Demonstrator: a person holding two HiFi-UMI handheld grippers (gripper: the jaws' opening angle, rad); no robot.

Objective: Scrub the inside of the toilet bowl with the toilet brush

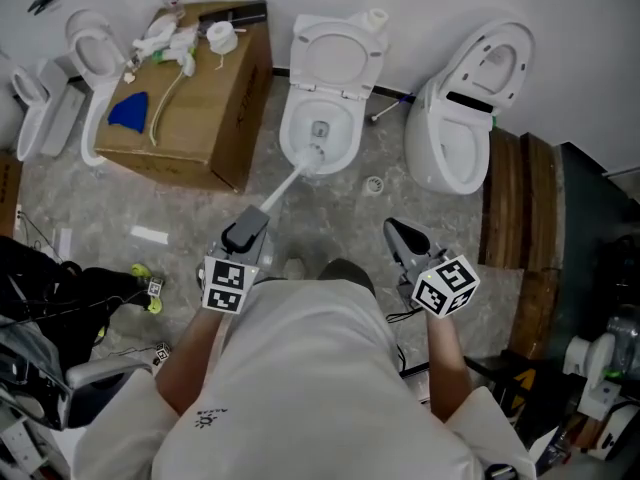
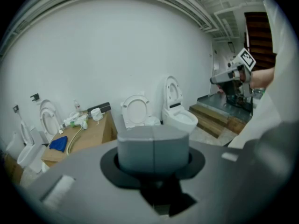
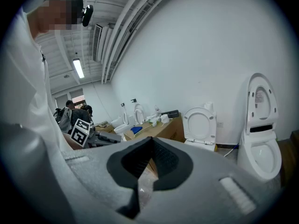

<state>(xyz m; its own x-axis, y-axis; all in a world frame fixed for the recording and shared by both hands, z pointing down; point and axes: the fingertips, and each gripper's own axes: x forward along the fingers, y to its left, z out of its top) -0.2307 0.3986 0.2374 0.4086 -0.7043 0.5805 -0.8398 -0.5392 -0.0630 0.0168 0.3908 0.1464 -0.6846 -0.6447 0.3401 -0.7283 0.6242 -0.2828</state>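
Observation:
An open white toilet [image 1: 322,108] stands against the far wall, seat and lid raised; it also shows in the left gripper view [image 2: 135,110] and the right gripper view [image 3: 200,124]. A white toilet brush [image 1: 288,183] slants from my left gripper [image 1: 250,226] into the bowl, its head [image 1: 315,154] low against the near inside wall. The left gripper is shut on the handle's near end; its grey jaws meet along a seam and hide the handle in its own view. My right gripper [image 1: 398,232] hangs to the right of the bowl, shut, holding nothing.
A cardboard box [image 1: 205,118] with a blue cloth [image 1: 128,113], a tape roll and bottles stands left of the toilet. A second toilet [image 1: 465,118] and wooden steps [image 1: 520,218] are at the right. Loose toilet seats [image 1: 90,63] lean at far left. A floor drain [image 1: 374,183] lies between the toilets.

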